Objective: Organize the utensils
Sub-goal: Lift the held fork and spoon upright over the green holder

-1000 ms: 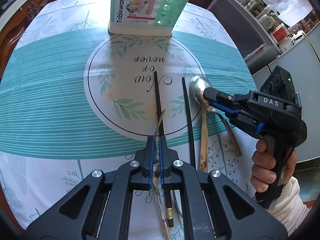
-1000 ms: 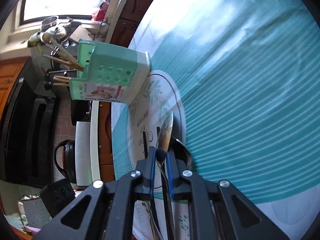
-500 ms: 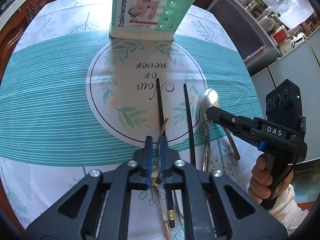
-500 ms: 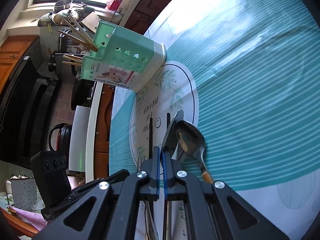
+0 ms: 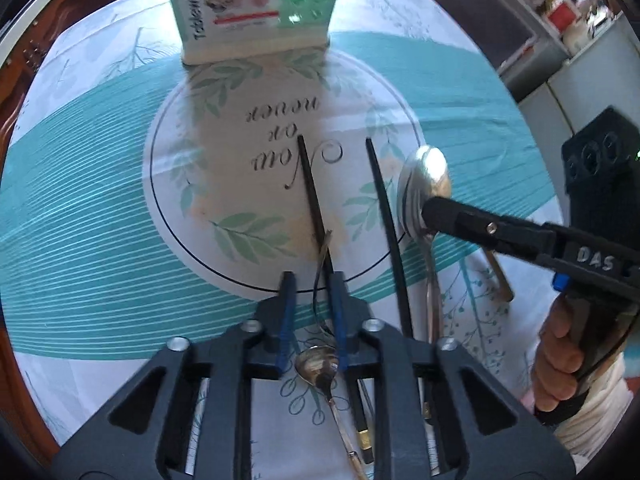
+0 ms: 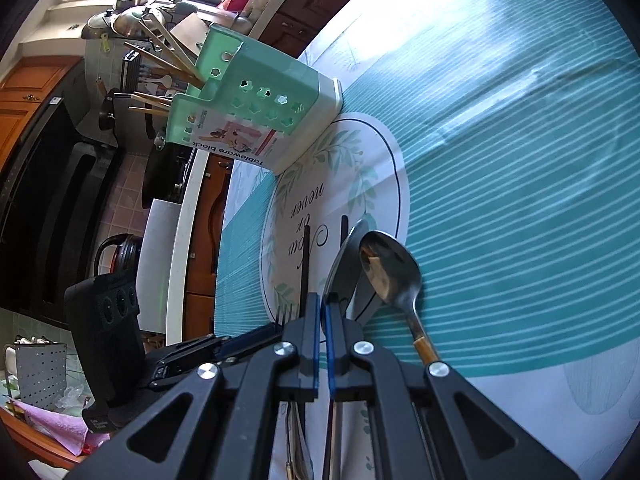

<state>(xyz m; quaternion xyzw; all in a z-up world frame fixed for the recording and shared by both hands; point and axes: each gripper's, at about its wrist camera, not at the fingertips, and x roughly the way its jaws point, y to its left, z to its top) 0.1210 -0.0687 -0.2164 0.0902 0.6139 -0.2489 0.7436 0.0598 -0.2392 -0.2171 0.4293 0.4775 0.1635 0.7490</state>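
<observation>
Black chopsticks (image 5: 311, 192), two; spoons (image 5: 425, 184), three; one fork (image 5: 322, 256).

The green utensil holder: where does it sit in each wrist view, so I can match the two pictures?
Left wrist view: the green utensil holder stands at top centre, cut off by the frame, at the far edge of the printed circle.
Right wrist view: it appears upper left, tilted by the camera's roll, with wooden utensils in it.
Shared landmark: the "Now or never" lettering.
</observation>
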